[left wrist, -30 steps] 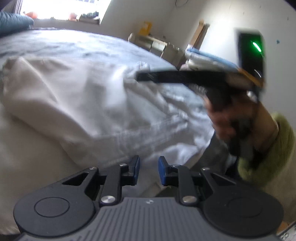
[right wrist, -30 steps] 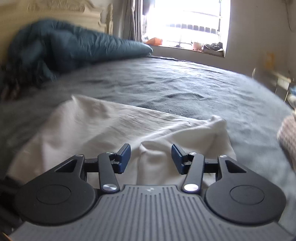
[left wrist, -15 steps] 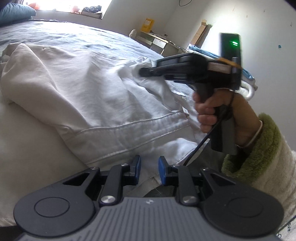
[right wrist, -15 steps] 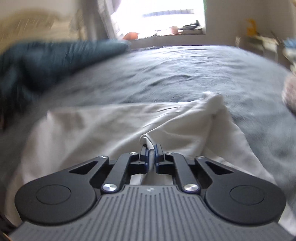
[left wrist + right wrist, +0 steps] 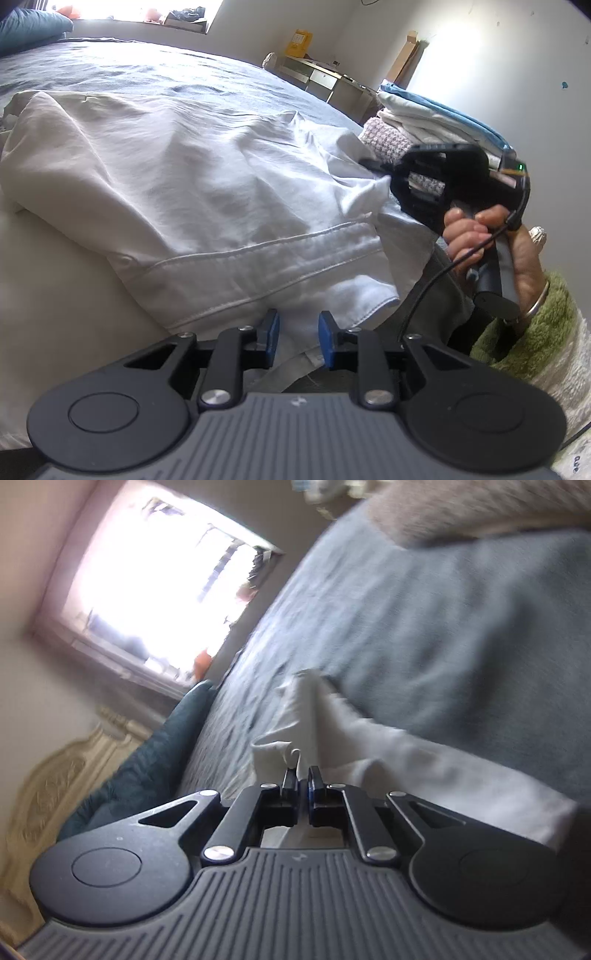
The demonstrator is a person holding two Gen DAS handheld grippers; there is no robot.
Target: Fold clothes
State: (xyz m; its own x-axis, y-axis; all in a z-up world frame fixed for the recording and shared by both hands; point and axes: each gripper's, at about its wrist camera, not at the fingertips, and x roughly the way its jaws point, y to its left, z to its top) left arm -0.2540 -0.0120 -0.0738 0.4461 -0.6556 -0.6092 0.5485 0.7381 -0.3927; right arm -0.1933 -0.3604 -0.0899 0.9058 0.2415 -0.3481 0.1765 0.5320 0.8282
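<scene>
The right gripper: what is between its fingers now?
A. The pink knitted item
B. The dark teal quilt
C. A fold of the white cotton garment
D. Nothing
C: in the right wrist view the right gripper is shut on a fold of the white cotton garment.

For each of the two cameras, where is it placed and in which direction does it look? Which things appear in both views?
Left wrist: on the left gripper, looking across the white garment on the bed toward the desk; its jaws are opening around the hem; the right hand shows.
Right wrist: on the right gripper, rolled sideways, looking along the bed toward the window; jaws shut on a garment fold.
Shared: garment, bed, window, blue pillow.
</scene>
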